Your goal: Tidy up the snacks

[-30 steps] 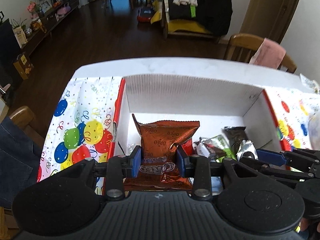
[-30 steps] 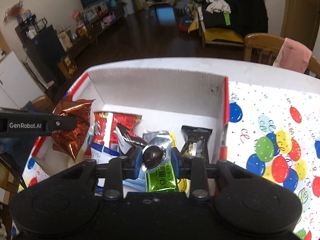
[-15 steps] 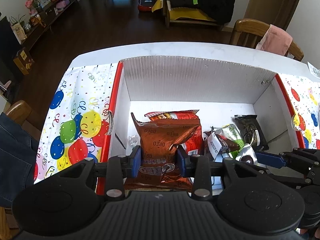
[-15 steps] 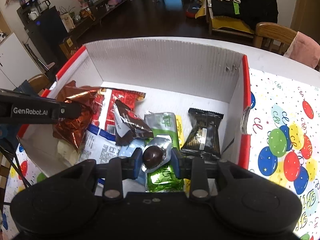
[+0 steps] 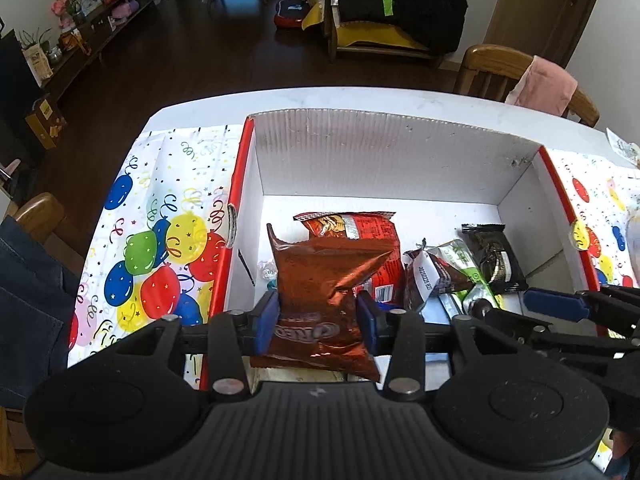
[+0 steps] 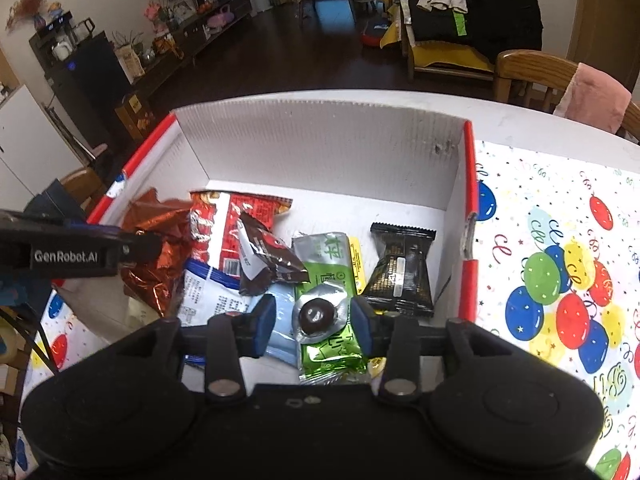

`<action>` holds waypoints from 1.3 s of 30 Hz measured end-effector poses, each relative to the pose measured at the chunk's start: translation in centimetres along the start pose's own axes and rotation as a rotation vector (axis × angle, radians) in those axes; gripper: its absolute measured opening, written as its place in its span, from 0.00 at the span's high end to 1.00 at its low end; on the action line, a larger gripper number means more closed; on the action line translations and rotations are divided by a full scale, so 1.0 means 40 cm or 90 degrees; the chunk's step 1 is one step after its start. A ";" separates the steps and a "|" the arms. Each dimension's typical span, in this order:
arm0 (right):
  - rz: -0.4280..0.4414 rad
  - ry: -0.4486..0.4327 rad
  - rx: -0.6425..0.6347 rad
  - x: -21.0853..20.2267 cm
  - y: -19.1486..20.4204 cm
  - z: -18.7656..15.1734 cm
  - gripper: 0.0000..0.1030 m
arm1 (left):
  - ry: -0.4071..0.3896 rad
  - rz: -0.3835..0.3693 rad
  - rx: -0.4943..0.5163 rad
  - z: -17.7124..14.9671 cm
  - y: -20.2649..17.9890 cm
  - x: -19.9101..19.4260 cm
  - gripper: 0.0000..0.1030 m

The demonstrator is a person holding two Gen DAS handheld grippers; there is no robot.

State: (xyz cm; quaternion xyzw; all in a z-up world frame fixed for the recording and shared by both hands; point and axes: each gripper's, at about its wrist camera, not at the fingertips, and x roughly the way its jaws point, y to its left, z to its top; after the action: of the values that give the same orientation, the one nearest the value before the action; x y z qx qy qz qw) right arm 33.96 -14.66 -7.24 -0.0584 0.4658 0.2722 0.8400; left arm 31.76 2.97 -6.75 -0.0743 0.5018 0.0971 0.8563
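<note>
A white cardboard box [image 5: 380, 152] with red rims holds the snacks. A copper Oreo bag [image 5: 320, 280] stands at its left side, still pinched at the waist between the blue pads of my left gripper [image 5: 318, 320], whose jaws are opening. In the right wrist view the Oreo bag [image 6: 160, 232] shows behind the left gripper's finger [image 6: 80, 256]. My right gripper [image 6: 314, 320] is also opening. A silver capsule with a chocolate ball [image 6: 318, 314] lies between its pads on a green packet [image 6: 332, 352], with a gap beside the left pad.
Also in the box are a red packet [image 5: 360, 232], a brown wrapper [image 5: 432, 276], a black packet [image 5: 494, 256] and a blue-white bag [image 6: 212, 292]. A balloon-print cloth [image 5: 160, 256] flanks the box. A wooden chair [image 5: 500, 64] stands behind the table, and a denim-clad leg [image 5: 28, 300] at left.
Both pairs of jaws have widened. The chocolate capsule is no longer squeezed by the right pads and rests on the green packet. The Oreo bag sags a little between the left pads.
</note>
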 end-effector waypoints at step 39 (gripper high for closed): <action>0.028 -0.206 0.031 -0.344 0.061 -0.127 0.00 | -0.202 -0.090 0.036 -0.203 -0.002 -0.374 0.18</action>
State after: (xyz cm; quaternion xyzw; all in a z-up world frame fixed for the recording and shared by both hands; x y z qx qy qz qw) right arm 23.16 -19.94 1.47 0.0168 0.3321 0.2849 0.8990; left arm 17.77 -0.32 2.37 -0.0690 0.3563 0.0330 0.9312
